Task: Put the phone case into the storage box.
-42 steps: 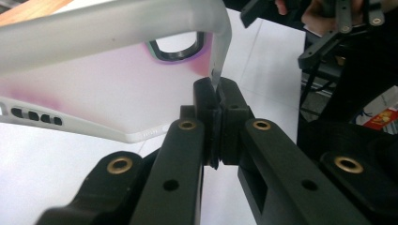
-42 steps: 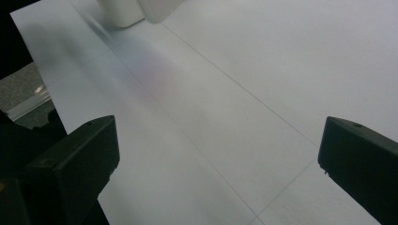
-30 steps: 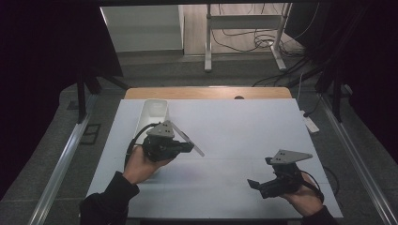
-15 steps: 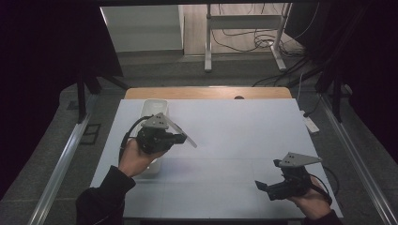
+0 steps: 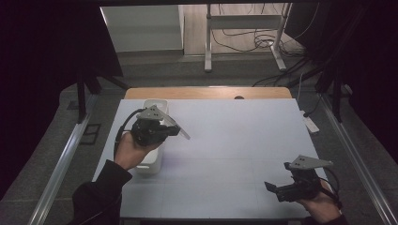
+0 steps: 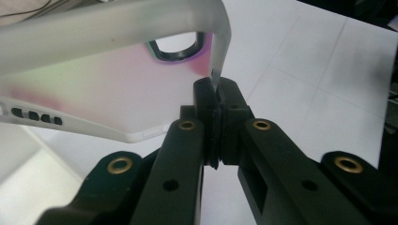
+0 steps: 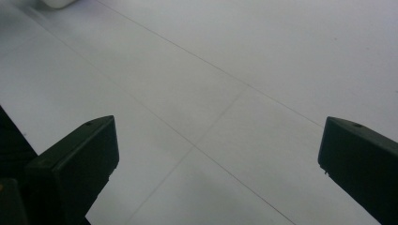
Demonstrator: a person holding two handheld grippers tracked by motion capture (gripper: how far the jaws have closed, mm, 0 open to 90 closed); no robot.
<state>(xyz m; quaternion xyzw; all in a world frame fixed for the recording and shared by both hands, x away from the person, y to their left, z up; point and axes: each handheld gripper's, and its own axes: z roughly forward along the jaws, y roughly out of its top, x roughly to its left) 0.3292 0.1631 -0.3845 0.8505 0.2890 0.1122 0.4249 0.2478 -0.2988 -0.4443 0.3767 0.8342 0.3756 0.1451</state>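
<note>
Gripping a frosted translucent phone case (image 6: 108,89) by its edge, the left gripper (image 5: 176,130) is held above the white bin (image 5: 149,161) at the table's (image 5: 234,140) left side; its jaws are pressed together on the case wall, near the camera cutout (image 6: 176,44). At the near right corner, the right gripper (image 5: 272,187) hovers low over bare tabletop, jaws spread wide and holding nothing.

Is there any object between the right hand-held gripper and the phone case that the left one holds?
Nothing visible. The left hand-held gripper is shut on the translucent phone case above the white bin. Only bare table lies between it and the open right hand-held gripper.
</note>
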